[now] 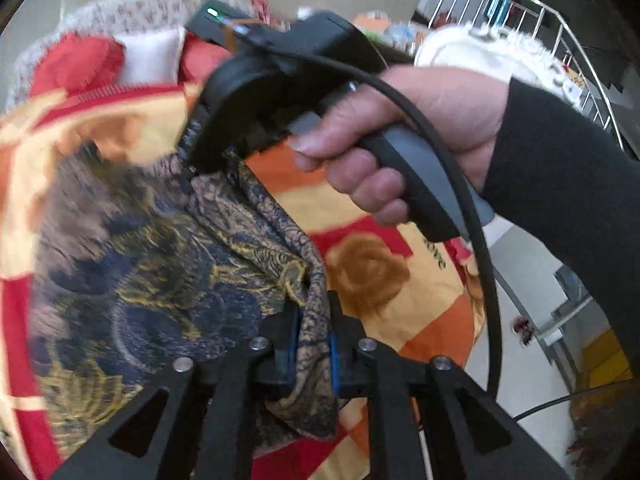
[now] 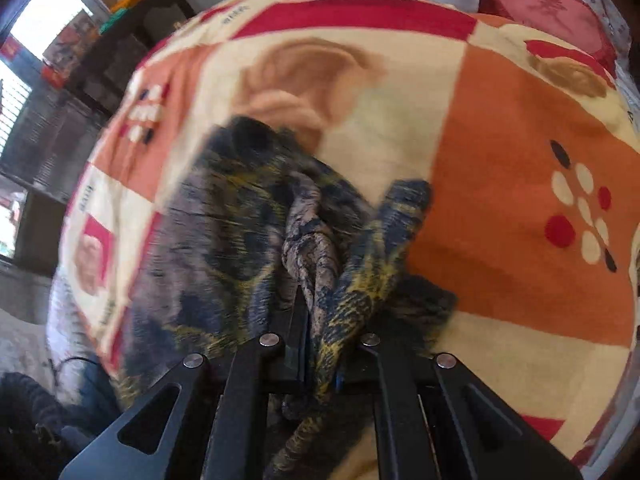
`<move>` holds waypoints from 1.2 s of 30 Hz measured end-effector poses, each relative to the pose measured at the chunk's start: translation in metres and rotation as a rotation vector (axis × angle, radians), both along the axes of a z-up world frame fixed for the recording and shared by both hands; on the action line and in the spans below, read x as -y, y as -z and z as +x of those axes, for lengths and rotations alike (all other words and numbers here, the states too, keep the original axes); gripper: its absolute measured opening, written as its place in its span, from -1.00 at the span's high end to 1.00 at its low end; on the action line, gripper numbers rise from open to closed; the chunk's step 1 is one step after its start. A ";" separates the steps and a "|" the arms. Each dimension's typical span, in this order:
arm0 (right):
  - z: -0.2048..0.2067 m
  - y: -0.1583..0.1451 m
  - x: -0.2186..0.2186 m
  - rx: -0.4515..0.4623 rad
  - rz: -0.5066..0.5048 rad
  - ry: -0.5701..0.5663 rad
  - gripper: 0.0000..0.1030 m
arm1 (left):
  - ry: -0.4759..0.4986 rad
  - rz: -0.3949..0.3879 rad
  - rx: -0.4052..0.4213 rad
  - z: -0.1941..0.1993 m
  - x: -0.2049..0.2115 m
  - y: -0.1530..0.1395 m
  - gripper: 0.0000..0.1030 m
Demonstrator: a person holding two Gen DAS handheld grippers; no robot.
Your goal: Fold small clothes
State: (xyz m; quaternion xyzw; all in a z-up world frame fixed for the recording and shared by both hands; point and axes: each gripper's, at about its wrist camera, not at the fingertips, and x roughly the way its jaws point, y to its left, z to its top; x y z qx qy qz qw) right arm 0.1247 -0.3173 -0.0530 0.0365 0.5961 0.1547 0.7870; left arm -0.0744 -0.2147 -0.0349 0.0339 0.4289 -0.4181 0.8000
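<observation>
Left gripper [image 1: 313,344]: my fingers are clamped on a bunched edge of the patterned cloth [image 1: 168,264].
Right gripper [image 2: 320,344]: closed too, pinching another gathered edge of the same cloth; in the left view it reaches in from the far side with my right hand [image 1: 404,136] on its handle.
Where the cloth is: spread between my two grips, mostly resting on the checkered blanket [image 2: 500,168], rumpled and blurred.
Progress: I judge this is early; both edges are held, but no flat fold shows yet. Laying it smooth and doubling it over is left.
Around: red cushions [image 1: 76,60] sit past the blanket, a metal rack [image 1: 560,40] stands off to the side.
In the way: my right gripper's cable [image 1: 480,240] hangs near the cloth and could snag.
</observation>
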 end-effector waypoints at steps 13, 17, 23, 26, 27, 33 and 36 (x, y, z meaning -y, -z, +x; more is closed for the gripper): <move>-0.051 -0.034 0.065 0.207 -0.002 0.240 0.83 | 0.002 -0.055 0.085 0.004 -0.097 -0.048 -0.06; -0.065 -0.059 0.046 0.322 0.068 0.237 0.90 | -0.153 0.062 0.058 0.038 -0.124 -0.002 0.75; -0.042 -0.003 -0.008 0.256 0.020 0.456 0.99 | -0.193 0.123 0.033 0.033 -0.122 0.045 0.84; -0.039 0.043 -0.011 0.255 -0.062 0.488 0.94 | -0.199 0.103 -0.019 0.038 -0.122 0.036 0.84; -0.043 0.044 -0.010 0.294 -0.049 0.496 0.94 | -0.211 0.081 -0.034 0.043 -0.124 0.026 0.84; -0.049 0.041 -0.009 0.312 -0.038 0.480 0.87 | -0.352 0.011 0.032 0.126 -0.098 -0.025 0.56; -0.050 0.042 -0.011 0.321 -0.075 0.466 0.84 | -0.417 0.027 -0.007 0.175 -0.075 -0.021 0.54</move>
